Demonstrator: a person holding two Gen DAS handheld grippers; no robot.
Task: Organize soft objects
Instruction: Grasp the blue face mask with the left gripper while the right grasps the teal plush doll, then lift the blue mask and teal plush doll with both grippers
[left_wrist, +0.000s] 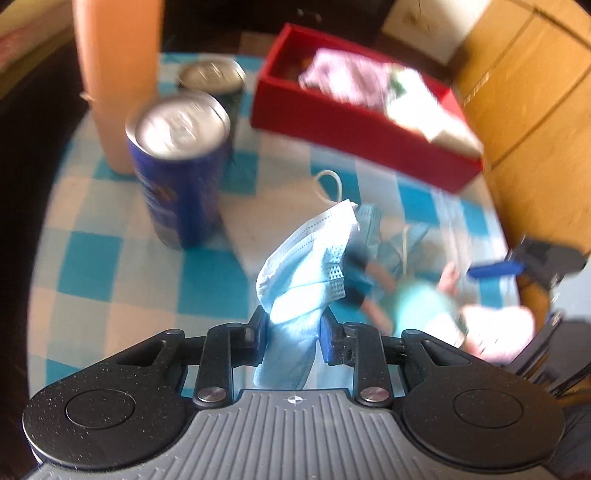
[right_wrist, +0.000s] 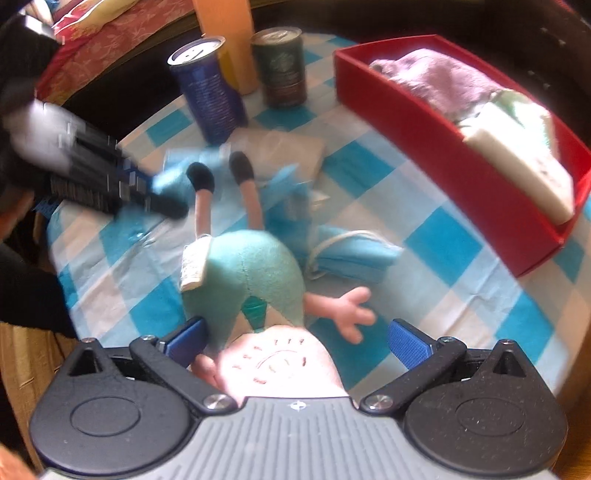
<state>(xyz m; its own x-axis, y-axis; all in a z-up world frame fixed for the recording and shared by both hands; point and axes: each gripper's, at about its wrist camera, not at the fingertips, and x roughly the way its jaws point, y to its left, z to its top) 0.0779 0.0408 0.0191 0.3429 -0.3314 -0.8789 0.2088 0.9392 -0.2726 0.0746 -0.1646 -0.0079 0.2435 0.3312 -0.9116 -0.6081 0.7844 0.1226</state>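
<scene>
Left hand-held gripper (left_wrist: 293, 326) pinching face mask (left_wrist: 310, 254); right hand-held gripper (right_wrist: 297, 338) spread around plush doll (right_wrist: 255, 273). Risk: dangling mask snags blue can (left_wrist: 181, 173) en route to red box (left_wrist: 354, 125).

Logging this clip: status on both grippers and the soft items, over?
Left gripper shut on blue face mask. Right gripper open around plush doll. Red box already holding cloths; cans beside path.

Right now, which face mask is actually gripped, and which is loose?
The left gripper is shut on the raised face mask. The other, the folded face mask, lies loose on the checked cloth beside the plush doll, ear loop showing.
</scene>
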